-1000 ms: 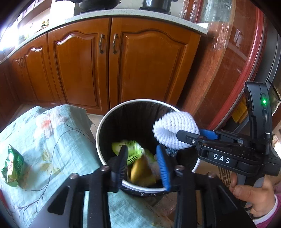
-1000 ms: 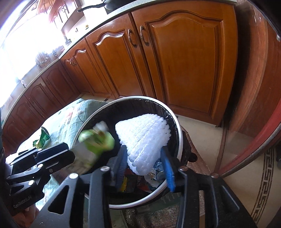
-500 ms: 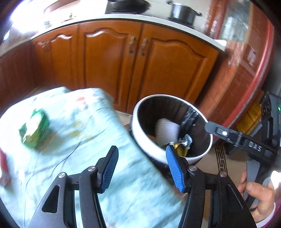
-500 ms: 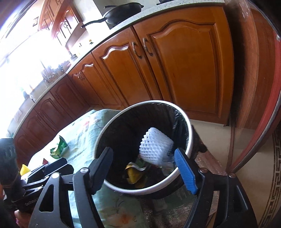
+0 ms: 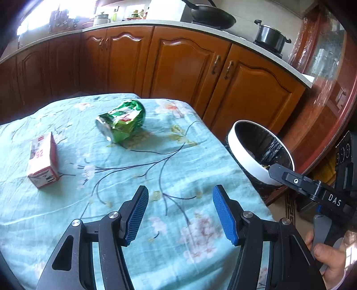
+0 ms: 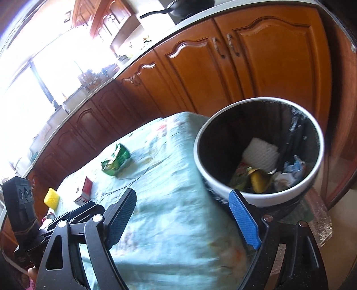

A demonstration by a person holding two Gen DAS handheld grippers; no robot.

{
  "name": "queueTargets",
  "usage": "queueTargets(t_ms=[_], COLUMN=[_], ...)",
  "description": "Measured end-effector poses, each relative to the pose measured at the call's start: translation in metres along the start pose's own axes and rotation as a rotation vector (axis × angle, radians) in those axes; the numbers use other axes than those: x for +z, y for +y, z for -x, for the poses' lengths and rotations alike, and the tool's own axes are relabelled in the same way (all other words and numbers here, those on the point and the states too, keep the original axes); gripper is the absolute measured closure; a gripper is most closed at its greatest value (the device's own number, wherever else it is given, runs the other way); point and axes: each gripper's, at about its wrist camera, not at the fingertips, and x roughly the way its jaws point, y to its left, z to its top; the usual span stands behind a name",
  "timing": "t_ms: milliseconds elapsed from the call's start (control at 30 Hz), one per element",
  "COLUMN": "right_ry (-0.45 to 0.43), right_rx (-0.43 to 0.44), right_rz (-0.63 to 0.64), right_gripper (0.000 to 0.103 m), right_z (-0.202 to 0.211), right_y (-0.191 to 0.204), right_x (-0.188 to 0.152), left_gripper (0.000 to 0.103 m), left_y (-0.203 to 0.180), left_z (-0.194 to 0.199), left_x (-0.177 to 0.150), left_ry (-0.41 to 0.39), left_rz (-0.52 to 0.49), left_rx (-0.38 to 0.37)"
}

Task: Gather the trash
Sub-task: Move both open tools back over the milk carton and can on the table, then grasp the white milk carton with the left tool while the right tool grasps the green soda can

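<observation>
A crushed green can (image 5: pixel 121 123) and a red-and-white carton (image 5: pixel 42 160) lie on the floral tablecloth (image 5: pixel 156 169). My left gripper (image 5: pixel 180 214) is open and empty above the cloth, short of both. A white-rimmed bin (image 6: pixel 223 191) stands at the table's right end, holding a white foam net (image 6: pixel 261 154) and other trash. My right gripper (image 6: pixel 183 220) is open and empty over the table corner beside the bin. The can (image 6: pixel 116 158), the carton (image 6: pixel 86 189) and a yellow foam piece (image 6: pixel 51 198) show in the right wrist view.
Wooden kitchen cabinets (image 5: pixel 189 67) run behind the table and bin (image 5: pixel 247 156). A pot (image 5: pixel 271 36) and a pan (image 5: pixel 212 16) stand on the counter. A red-framed glass door (image 5: pixel 328 73) is at the right. The right gripper's body (image 5: pixel 312 189) shows beside the bin.
The right gripper let go of the white foam net, which now lies in the bin. Both grippers opened wide and drew back from the bin; the left one swung left over the table.
</observation>
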Motion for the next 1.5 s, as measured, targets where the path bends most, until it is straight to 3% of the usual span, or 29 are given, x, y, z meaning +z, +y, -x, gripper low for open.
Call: queueTargets(t_ms=[600,1067,1500], right_ry=[0.133,0.161,0.159], right_rx=[0.081,0.127,0.208], right_rz=[0.096,0.134,-0.075], right_gripper=[0.017,0.017,0.020], right_z=[-0.064,-0.102,-0.159], right_y=[0.087,0.130,0.123], right_x=[-0.031,-0.014,0.029], left_gripper=[0.043,0.029,0.025], left_y=[0.099,0.134,0.157], left_z=[0.044,0.030,-0.018], left_x=[-0.013,0.015,0.053], left_ry=[-0.019,-0.018,0.022], left_rz=[0.190,0.230,0.193], left_rx=[0.142,0.203,0.323])
